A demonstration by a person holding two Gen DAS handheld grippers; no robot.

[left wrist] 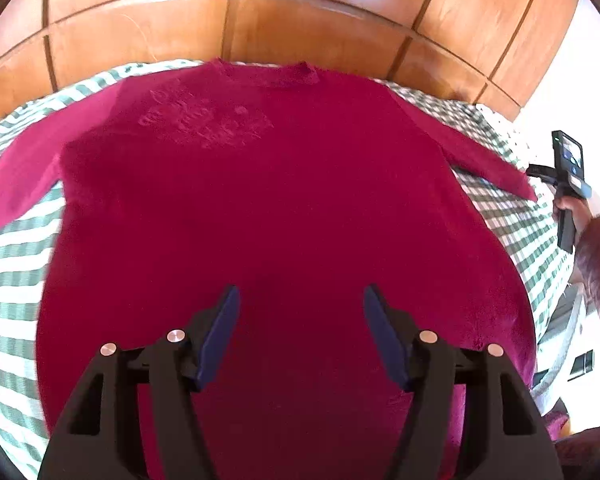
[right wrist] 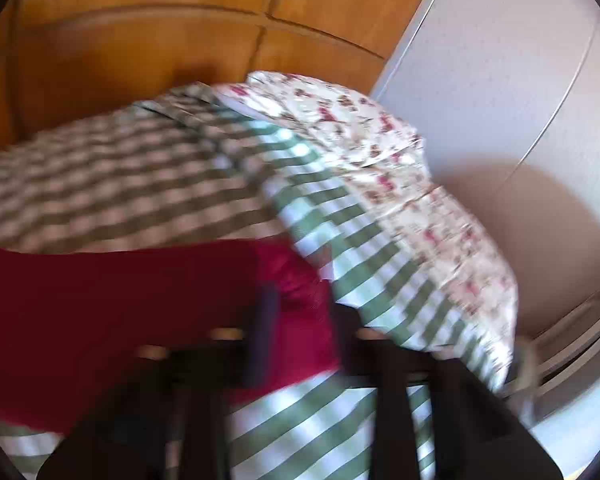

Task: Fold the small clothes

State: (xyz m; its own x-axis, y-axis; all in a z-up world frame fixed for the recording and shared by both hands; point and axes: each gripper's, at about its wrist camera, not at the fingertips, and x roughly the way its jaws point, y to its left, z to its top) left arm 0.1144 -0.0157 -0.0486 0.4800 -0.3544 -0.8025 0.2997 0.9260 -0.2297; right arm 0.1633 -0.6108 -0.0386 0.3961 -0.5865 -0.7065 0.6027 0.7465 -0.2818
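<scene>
The left tongs (left wrist: 302, 300) stand wide apart with nothing between them, hovering over the lower body of a crimson sweater (left wrist: 284, 200). The sweater lies flat on a green-and-white checked bed sheet (left wrist: 12, 280), sleeves spread to either side, collar farthest from the tongs. A raised design shows on its chest beyond the tips; no writing can be read. The right tongs (right wrist: 300, 328) are blurred; a sleeve (right wrist: 140, 300) lies between them, but their grip cannot be told. Beyond sits a floral pillow (right wrist: 380, 152), then wooden panels (left wrist: 300, 20).
</scene>
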